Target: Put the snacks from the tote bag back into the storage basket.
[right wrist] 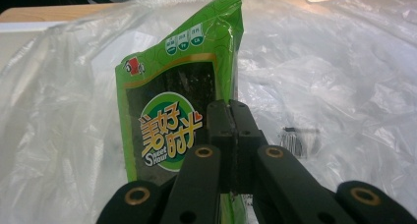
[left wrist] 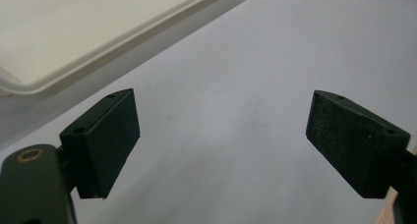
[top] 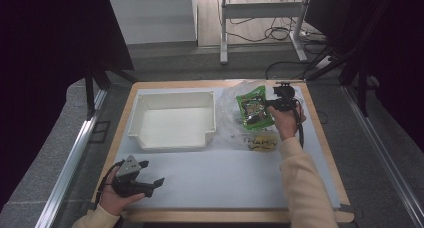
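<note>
Right gripper [right wrist: 230, 135] pinching edge of packet [right wrist: 177, 116], jaws pressed together on it. Packet standing upright: green foil, dark window, round "Sweet Sour" logo. Packet sitting against clear bag [right wrist: 344, 76], right of bin [top: 172, 119]. Left gripper [left wrist: 221, 140] gaping wide over mat [left wrist: 255, 62], holding nothing.

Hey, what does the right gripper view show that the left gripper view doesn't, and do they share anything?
In the right gripper view: the right gripper, its jaws pressed together on the edge of a green snack packet, which stands against a crumpled clear plastic bag. In the left gripper view: the left gripper, jaws wide apart with nothing between them, over the pale table cover, with a corner of the white bin at the upper left. Both share a pair of black jaws rising from the bottom edge.
</note>
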A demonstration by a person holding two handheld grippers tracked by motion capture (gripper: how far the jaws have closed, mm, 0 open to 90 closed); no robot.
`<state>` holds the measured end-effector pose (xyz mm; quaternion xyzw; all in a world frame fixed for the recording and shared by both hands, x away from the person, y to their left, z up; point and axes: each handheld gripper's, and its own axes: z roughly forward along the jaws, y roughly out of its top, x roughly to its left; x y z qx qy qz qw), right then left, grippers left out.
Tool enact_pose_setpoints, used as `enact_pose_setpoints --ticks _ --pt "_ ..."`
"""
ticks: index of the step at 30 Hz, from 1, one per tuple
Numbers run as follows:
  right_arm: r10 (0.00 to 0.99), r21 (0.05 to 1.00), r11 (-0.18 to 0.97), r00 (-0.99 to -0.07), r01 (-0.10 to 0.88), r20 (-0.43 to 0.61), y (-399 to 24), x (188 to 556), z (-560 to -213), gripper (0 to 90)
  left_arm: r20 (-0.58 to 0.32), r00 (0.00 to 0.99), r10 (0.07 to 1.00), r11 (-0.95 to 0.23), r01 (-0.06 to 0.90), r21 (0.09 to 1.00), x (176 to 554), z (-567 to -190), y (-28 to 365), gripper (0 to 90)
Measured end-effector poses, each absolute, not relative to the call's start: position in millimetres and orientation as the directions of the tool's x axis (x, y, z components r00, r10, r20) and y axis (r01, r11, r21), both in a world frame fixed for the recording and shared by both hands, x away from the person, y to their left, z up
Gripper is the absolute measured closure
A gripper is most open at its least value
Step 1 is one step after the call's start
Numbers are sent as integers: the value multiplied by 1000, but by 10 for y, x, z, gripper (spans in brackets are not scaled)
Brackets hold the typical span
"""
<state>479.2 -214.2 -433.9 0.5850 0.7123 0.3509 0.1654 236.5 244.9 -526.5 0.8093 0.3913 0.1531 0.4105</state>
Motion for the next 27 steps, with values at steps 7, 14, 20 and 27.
enact_pose_setpoints --ticks 7,14,20,27 --pt "945 706 68 -271 705 180 -2127 4762 -4278 894 -75 648 758 -359 511 781 2371 -5271 2449 128" --pt "942 711 74 -284 700 181 -2101 4745 -4261 894 -75 649 757 -362 513 779 2372 -5274 2446 128" --pt "939 716 71 -289 694 187 -2082 4735 -4231 894 -76 652 754 -368 516 773 2378 -5283 2441 127" --pt "935 732 62 -296 678 195 -2082 4714 -4158 894 -78 653 753 -372 520 769 2380 -5289 2436 121"
